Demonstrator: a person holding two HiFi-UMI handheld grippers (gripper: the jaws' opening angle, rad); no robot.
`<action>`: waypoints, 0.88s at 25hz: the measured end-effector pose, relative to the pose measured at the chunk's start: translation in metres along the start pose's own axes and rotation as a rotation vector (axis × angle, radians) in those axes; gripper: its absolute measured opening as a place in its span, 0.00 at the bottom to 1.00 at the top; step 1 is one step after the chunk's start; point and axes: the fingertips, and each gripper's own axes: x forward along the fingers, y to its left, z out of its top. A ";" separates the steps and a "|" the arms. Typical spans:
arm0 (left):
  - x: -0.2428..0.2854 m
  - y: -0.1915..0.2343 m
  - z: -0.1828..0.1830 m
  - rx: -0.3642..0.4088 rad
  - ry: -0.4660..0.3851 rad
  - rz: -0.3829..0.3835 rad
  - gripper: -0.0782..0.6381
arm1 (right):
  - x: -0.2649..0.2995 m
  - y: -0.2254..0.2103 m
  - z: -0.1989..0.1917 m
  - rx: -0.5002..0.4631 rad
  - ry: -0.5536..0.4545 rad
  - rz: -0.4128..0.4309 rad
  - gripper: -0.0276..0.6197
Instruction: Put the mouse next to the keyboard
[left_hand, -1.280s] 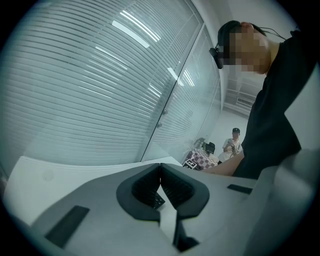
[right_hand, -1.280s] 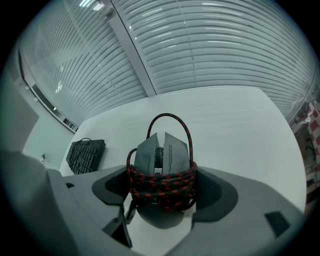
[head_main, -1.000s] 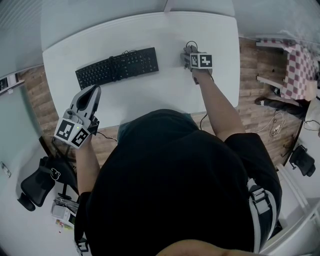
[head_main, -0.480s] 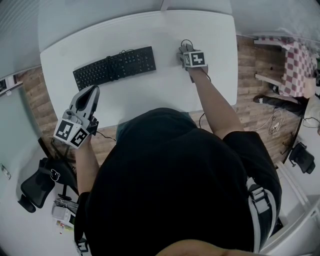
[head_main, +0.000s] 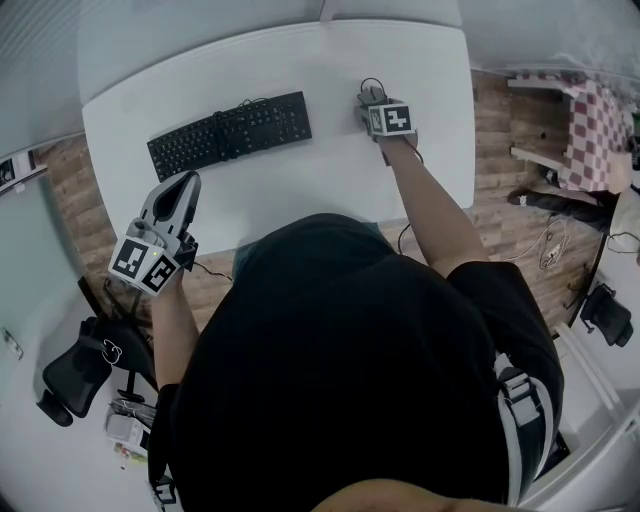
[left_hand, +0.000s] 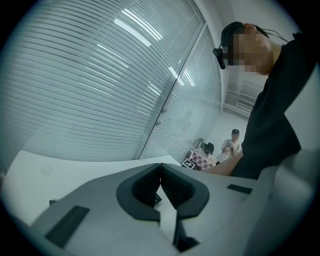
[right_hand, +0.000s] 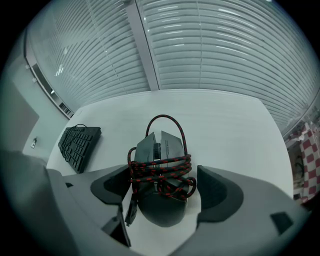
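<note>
A dark mouse (right_hand: 161, 200), its red-and-black cord (right_hand: 162, 167) wound around it, lies on the white table (head_main: 300, 185) right of centre, also seen as the mouse (head_main: 371, 94) in the head view. My right gripper (right_hand: 165, 187) straddles it with both jaws apart and a gap on each side; the same right gripper (head_main: 376, 103) reaches over the table. The black keyboard (head_main: 230, 133) sits to the left, apart from the mouse, and the keyboard (right_hand: 79, 142) shows at left. My left gripper (head_main: 183, 188) hangs at the table's near-left edge, shut on nothing (left_hand: 160, 172).
A chair with a checked cloth (head_main: 590, 125) stands right of the table, with cables (head_main: 550, 250) on the wooden floor. A black office chair (head_main: 75, 365) is at lower left. Slatted glass walls (right_hand: 200, 45) lie beyond the table. A person (left_hand: 232, 145) sits far off.
My right gripper has shifted slightly left along the table, still around the mouse. The left gripper has stayed where it was.
</note>
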 end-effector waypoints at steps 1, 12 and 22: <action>0.000 -0.001 -0.001 -0.002 0.000 0.000 0.14 | -0.001 0.000 -0.002 0.003 0.001 0.002 0.66; 0.003 -0.013 -0.004 0.000 0.005 -0.027 0.14 | -0.014 -0.002 -0.003 0.011 -0.026 0.007 0.66; 0.002 -0.028 0.000 0.020 0.003 -0.047 0.14 | -0.034 -0.003 -0.001 0.026 -0.074 0.020 0.66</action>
